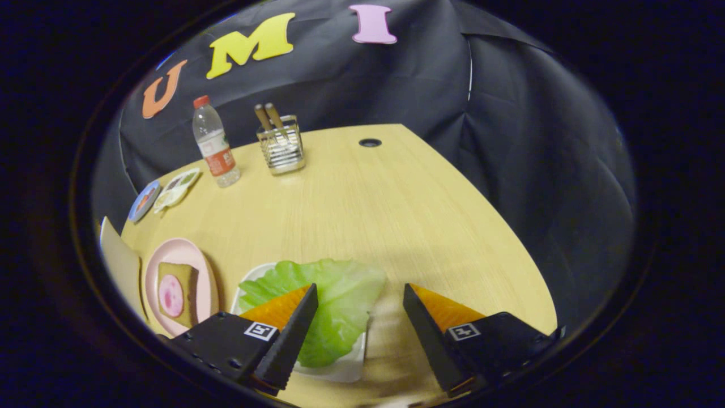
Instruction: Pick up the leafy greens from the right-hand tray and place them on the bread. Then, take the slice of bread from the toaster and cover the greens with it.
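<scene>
A green lettuce leaf (334,300) lies on a white tray (340,369) on the wooden table, under and just beyond my left finger. My gripper (360,290) is open above it, the leaf's right edge reaching into the gap between the fingers, the right finger over bare table. To the left of the tray stands a pink plate (182,252) with a slice of bread (177,293) that carries a round pink slice of meat (171,296). A pale upright object (120,265) at the far left, beside the pink plate, may be the toaster; I cannot tell.
At the table's back stand a water bottle (214,144) with a red cap and a wire holder (280,148) with two chopsticks. Small dishes (170,191) lie at the back left. A cable hole (370,143) sits near the far edge. The table (396,215) ends at the right.
</scene>
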Demonstrator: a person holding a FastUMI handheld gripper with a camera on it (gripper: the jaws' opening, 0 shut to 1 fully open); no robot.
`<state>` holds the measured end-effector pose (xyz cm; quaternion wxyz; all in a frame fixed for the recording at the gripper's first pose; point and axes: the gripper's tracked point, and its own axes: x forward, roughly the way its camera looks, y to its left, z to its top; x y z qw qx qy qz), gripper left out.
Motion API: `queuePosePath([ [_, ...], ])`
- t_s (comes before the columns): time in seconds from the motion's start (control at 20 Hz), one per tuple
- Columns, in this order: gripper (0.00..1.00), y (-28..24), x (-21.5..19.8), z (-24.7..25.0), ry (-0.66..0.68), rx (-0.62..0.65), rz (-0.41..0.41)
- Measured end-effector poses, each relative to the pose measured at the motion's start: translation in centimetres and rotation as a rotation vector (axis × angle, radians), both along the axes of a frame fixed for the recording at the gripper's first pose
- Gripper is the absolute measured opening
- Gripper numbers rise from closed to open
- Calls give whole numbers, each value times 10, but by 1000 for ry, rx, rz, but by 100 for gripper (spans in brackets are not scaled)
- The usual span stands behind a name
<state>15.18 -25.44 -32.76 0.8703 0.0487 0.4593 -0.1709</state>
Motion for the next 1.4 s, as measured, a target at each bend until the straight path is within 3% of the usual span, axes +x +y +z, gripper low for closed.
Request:
queuePosePath([
  [0.15, 37, 3, 4, -2, -14, 17, 19],
  [0.3, 1, -2, 0, -2, -3, 6, 7],
  [0.65, 1, -5, -9, 18, -20, -33, -11],
  [0.8, 15, -9, -17, 16, -13, -42, -21],
  [0.9, 15, -8, -19, 6, -7, -17, -19],
  [1.0, 0, -8, -17, 11, -14, -20, -18],
  [1.4, 0, 17, -21, 68, -128, -60, 24],
])
